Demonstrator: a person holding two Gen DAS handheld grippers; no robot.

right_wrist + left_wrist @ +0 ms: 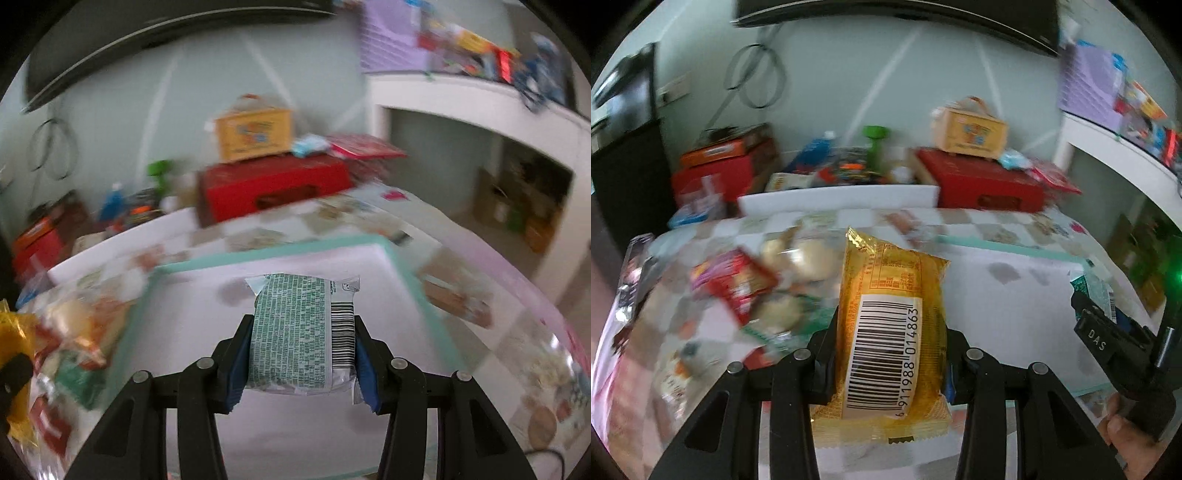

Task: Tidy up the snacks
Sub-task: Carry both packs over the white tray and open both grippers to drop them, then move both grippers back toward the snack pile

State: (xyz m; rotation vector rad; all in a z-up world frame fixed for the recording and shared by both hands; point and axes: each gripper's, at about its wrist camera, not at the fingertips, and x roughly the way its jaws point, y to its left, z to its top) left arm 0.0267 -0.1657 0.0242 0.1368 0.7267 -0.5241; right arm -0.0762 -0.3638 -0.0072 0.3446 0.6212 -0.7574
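Note:
My left gripper [890, 354] is shut on a yellow snack packet [890, 295] with a barcode label, held above the table. My right gripper [299, 354] is shut on a green-and-white printed snack packet [295, 325], held over a white sheet with a mint border [295, 258]. The right gripper also shows at the right edge of the left wrist view [1115, 332], with the green packet [1097, 291] in it. A pile of loose snacks [768, 288] lies on the table left of the sheet; it also shows in the right wrist view [74, 332].
A red box [979, 181] with a yellow carton [971, 129] on it stands at the back of the table. More boxes and bottles [846, 158] crowd the back left. A white shelf unit [480, 147] stands to the right.

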